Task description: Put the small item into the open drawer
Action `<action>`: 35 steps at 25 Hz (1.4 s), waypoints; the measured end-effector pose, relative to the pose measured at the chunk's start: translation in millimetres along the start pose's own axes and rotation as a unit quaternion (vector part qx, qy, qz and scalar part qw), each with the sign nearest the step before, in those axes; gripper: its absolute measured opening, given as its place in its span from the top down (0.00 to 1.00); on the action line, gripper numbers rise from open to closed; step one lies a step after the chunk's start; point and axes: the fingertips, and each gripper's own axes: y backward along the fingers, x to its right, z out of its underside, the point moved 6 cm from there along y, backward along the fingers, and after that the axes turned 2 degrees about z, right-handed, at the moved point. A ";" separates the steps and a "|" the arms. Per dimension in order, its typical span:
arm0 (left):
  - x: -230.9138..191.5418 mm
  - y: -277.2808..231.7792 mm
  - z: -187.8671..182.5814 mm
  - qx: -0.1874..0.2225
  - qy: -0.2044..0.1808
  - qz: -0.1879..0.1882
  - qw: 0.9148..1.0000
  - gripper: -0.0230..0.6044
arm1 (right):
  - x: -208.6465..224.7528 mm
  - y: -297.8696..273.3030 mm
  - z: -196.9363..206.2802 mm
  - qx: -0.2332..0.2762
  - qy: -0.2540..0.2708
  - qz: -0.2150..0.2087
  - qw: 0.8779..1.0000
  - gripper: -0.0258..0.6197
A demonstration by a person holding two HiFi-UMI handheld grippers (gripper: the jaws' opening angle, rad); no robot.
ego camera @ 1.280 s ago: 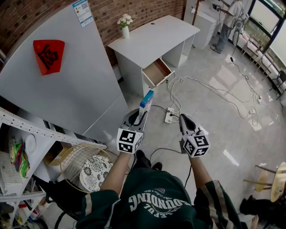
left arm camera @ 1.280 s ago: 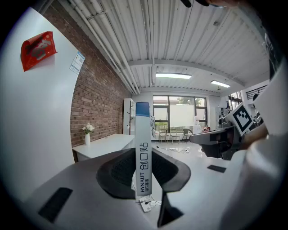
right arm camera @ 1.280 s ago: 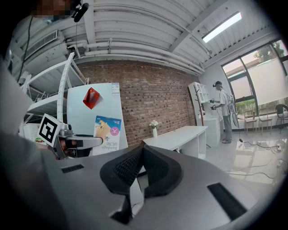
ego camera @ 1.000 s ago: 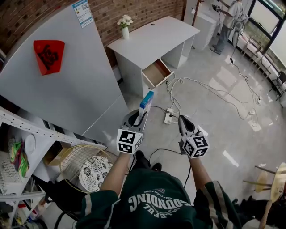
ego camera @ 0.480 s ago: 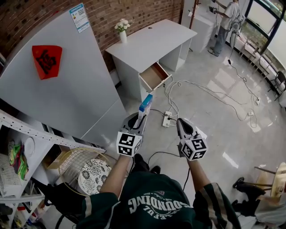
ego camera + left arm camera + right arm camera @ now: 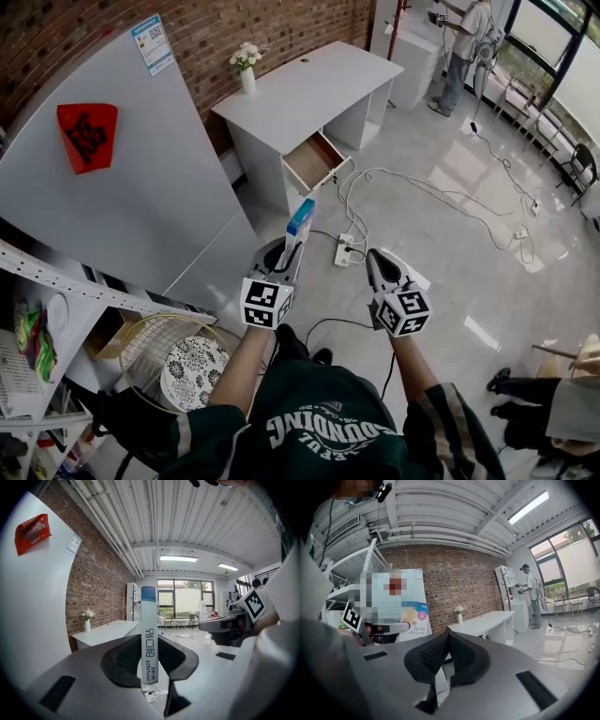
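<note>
Vase (image 6: 247, 75) on desk (image 6: 319, 80); open drawer (image 6: 312, 161) beneath; power strip (image 6: 345, 250) on floor (image 6: 450, 234) before it

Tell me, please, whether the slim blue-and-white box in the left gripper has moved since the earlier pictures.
No: the slim blue-and-white box keeps its place left of the white power strip and below the open drawer; only the view shifted.

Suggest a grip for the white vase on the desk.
Take the vase by its body, below the flowers, with a level pinch across its width. It stands upright with blooms over the mouth, so a top approach looks blocked. It sits near the back edge of the desk, by the brick wall, so come in from the desk's open front side.
</note>
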 end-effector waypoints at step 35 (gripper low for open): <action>-45.3 -175.4 -20.0 -0.013 0.009 0.032 0.999 0.81 | 114.4 -111.7 -27.5 -0.023 -0.031 0.013 0.999 0.92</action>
